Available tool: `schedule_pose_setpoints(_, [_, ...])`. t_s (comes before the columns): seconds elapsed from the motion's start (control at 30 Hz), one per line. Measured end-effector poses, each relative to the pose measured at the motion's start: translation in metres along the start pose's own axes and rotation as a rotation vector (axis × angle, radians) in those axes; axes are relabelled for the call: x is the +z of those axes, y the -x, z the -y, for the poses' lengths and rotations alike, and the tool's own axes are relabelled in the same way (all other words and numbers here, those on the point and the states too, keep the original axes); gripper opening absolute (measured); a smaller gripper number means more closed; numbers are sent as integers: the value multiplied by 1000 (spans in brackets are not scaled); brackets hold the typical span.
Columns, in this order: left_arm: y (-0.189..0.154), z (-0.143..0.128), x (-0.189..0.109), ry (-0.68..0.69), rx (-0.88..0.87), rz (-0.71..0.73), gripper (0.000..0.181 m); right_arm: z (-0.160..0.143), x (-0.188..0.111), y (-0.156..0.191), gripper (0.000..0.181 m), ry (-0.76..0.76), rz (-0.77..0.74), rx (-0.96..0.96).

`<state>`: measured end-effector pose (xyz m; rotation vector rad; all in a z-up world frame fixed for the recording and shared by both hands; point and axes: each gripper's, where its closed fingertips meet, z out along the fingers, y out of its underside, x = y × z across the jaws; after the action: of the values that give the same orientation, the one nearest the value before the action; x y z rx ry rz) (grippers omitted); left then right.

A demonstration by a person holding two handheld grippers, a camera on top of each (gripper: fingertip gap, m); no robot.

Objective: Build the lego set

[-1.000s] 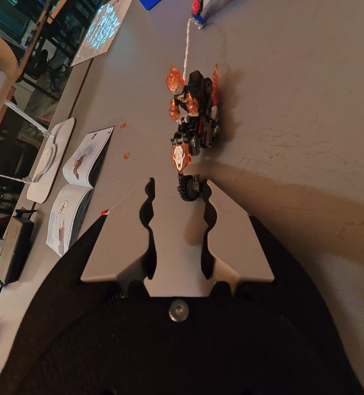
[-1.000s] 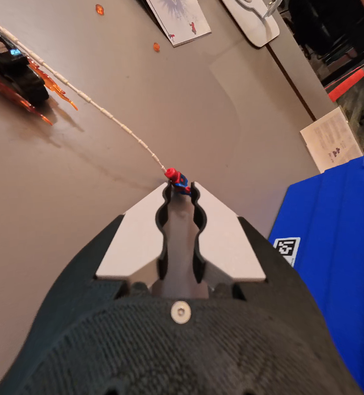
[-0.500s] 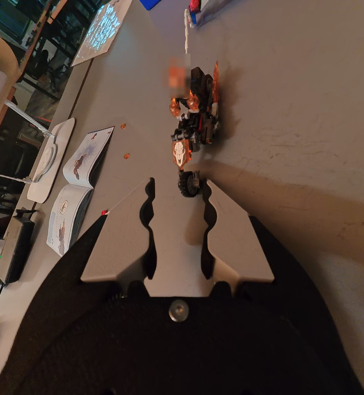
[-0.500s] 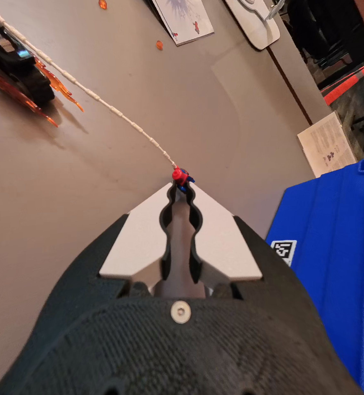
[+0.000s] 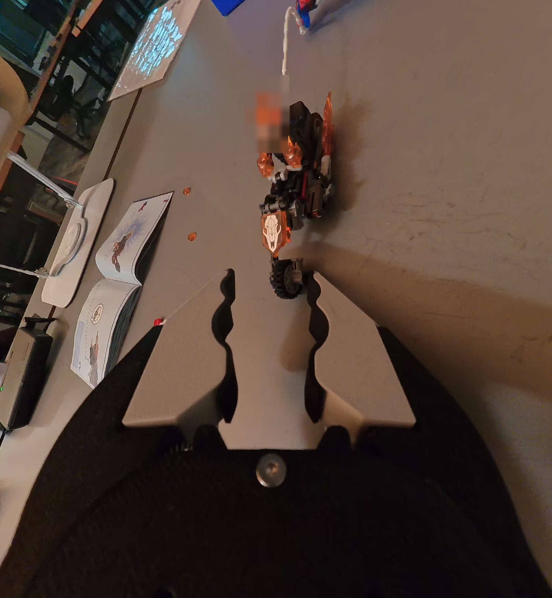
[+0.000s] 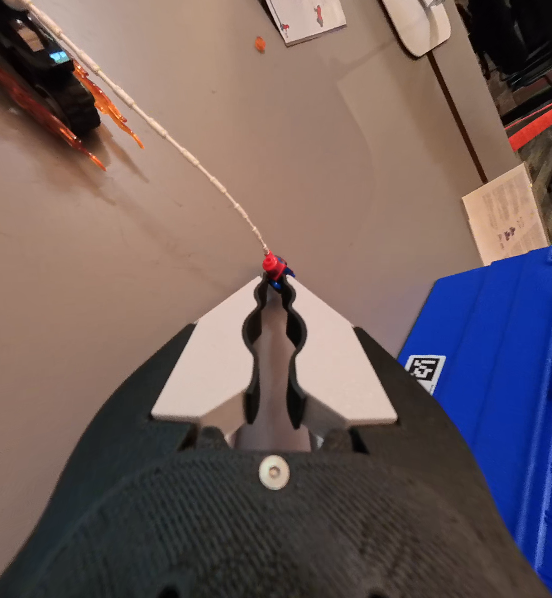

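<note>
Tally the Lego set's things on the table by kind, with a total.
Motorcycle: 1
Minifigures: 2 (rider, red-and-blue minifigure)
White web string: 1
Loose orange studs: 2
Tiny red piece: 1
Instruction booklet: 1
Total: 8

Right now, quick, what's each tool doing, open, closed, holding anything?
Left tool: open, empty, front wheel between its tips.
Right tool: closed on the red-blue minifigure.
</note>
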<state>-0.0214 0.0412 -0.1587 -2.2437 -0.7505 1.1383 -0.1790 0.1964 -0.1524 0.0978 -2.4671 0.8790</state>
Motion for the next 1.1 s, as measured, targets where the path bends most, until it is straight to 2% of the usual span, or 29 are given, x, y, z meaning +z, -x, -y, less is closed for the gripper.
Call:
schedule_pose_setpoints(0.3, [0,0,0,0,0,0,44,-2,-5,6,5,50,32,-20])
schedule_pose_setpoints(0.53, [10,4,-4,-37,-30,35,47,0,-10,2,6,61,-11,-65])
schedule_pose_setpoints(0.63, [27,30,-20,-143,-125,48,43,3,-10,3,6,41,-7,-62])
schedule_pose_setpoints(0.73, [44,74,-40,-273,-189,44,42,5,-7,5,6,35,-3,-67])
schedule_pose_setpoints(0.8, [58,108,-47,-373,-207,77,30,5,-5,6,6,40,-5,-77])
schedule_pose_setpoints(0.87, [61,137,-36,-410,-177,73,19,6,-4,7,6,42,-7,-83])
schedule_pose_setpoints(0.93, [50,153,-6,-344,-157,-11,15,8,-4,7,6,35,-11,-85])
schedule_pose_setpoints(1.0, [23,153,35,-194,-217,-213,21,9,-5,6,6,20,-12,-79])
schedule_pose_setpoints(1.07, [1,153,65,-53,-396,-443,32,9,-5,5,6,8,-13,-71])
schedule_pose_setpoints(1.1, [-9,160,71,-38,-494,-576,32,9,-6,4,6,4,-14,-68])
